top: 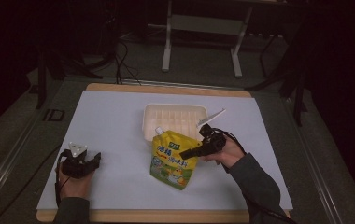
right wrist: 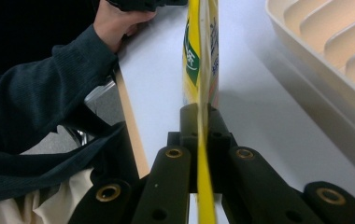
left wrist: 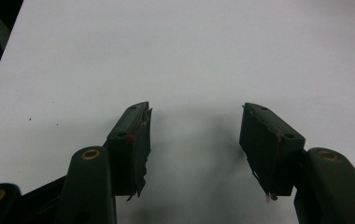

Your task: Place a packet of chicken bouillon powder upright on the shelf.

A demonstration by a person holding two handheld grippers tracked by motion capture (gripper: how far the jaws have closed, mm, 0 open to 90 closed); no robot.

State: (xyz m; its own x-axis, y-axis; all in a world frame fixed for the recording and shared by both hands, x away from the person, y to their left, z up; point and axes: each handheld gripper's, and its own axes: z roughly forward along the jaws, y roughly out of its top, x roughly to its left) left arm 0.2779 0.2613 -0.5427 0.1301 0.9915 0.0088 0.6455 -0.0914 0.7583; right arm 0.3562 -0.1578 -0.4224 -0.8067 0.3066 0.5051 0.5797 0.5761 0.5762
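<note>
1. Right gripper (top: 188,152), centre of the high view: fingers (right wrist: 190,122) clenched on the edge of the yellow spouted pouch (top: 172,160), keeping it upright.
2. Pouch at frame centre, standing on the desk (top: 119,121) just below the cream tray (top: 174,120), likely for pouring into it.
3. Left gripper (top: 97,160), lower left: fingers (left wrist: 133,140) released, grasping nothing, parked clear of the work.

pouch (top: 172,160) on table (top: 110,126), tray (top: 173,120) just behind
</note>
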